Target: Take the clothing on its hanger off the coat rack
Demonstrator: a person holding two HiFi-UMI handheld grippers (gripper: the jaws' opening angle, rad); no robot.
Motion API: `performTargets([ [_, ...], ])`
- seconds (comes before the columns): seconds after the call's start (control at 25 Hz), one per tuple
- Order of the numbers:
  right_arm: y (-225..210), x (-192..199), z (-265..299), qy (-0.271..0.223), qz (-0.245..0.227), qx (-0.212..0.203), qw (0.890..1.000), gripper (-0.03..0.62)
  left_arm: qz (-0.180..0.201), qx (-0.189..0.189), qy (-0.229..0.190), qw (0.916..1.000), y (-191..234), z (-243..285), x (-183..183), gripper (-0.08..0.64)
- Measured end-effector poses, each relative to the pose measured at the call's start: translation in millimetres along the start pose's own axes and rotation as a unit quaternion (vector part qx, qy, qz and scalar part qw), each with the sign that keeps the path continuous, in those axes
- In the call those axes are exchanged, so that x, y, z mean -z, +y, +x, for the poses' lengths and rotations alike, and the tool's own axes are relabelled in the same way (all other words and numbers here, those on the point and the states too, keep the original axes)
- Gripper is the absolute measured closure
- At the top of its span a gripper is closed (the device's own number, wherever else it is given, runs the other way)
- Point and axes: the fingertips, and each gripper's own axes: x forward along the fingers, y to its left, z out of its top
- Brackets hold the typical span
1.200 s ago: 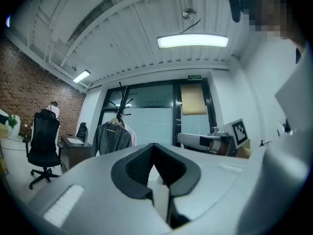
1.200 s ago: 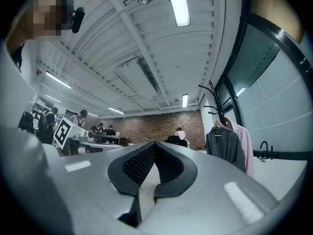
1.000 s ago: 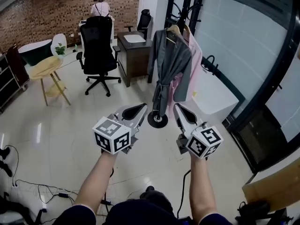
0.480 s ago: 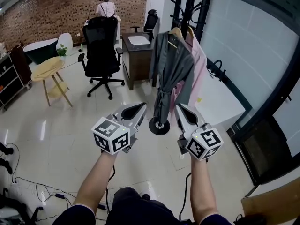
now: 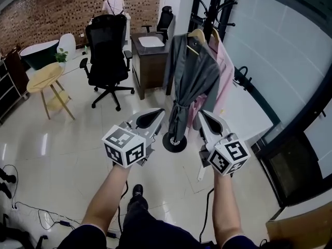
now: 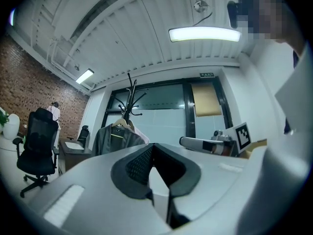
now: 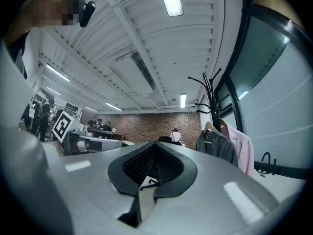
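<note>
A black coat rack (image 5: 206, 4) stands ahead on a round base (image 5: 174, 142), beside the glass wall. On it hang a grey robe (image 5: 193, 79) on a wooden hanger (image 5: 195, 35) and, behind it, a pink garment (image 5: 223, 69). My left gripper (image 5: 155, 113) is held low, left of the robe's hem, jaws shut with nothing in them. My right gripper (image 5: 203, 114) is level with it, just right of the hem, also shut and empty. The robe (image 6: 115, 138) and rack (image 6: 128, 98) show in the left gripper view; robe (image 7: 216, 147) and pink garment (image 7: 242, 151) show in the right gripper view.
A black office chair (image 5: 106, 53) and a brown desk (image 5: 148, 56) stand left of the rack. A yellow stool (image 5: 45, 82) is further left. A person (image 5: 113, 3) stands by the brick wall. A white bench (image 5: 248, 113) runs along the glass wall. Cables (image 5: 31, 211) lie on the floor.
The rack and robe have drawn slightly nearer in the head view. Both grippers have kept their spacing and stayed shut.
</note>
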Motion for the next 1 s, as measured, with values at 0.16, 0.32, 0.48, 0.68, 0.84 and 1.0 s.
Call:
performTargets([
  [0.16,-24.6,3.8,36.2,0.003,-0.011,0.024,1.000,0.591,0.000,0.027,-0.002,0.9996,35.3,32.4,-0.6,0.548],
  [0.32,-42.8,5.5,73.8,0.004,-0.016,0.050,0.999,0.591,0.001,0.058,-0.001,0.9983,71.8,59.8,-5.2,0.548],
  [0.48,-60.4,8.5,107.2,0.007,-0.023,0.081,0.996,0.591,0.001,0.089,0.001,0.9961,105.7,85.5,-10.4,0.548],
  [0.68,-83.8,16.0,136.4,0.015,-0.026,0.133,0.991,0.591,-0.004,0.128,0.013,0.9917,138.1,118.5,-7.6,0.548],
  [0.84,-106.6,15.7,150.0,0.025,-0.035,0.164,0.986,0.591,-0.009,0.153,0.024,0.9880,153.9,143.1,-0.6,0.548],
  [1.0,-130.2,13.4,158.8,0.033,-0.041,0.181,0.982,0.591,-0.016,0.170,0.025,0.9850,164.7,166.0,1.8,0.548],
])
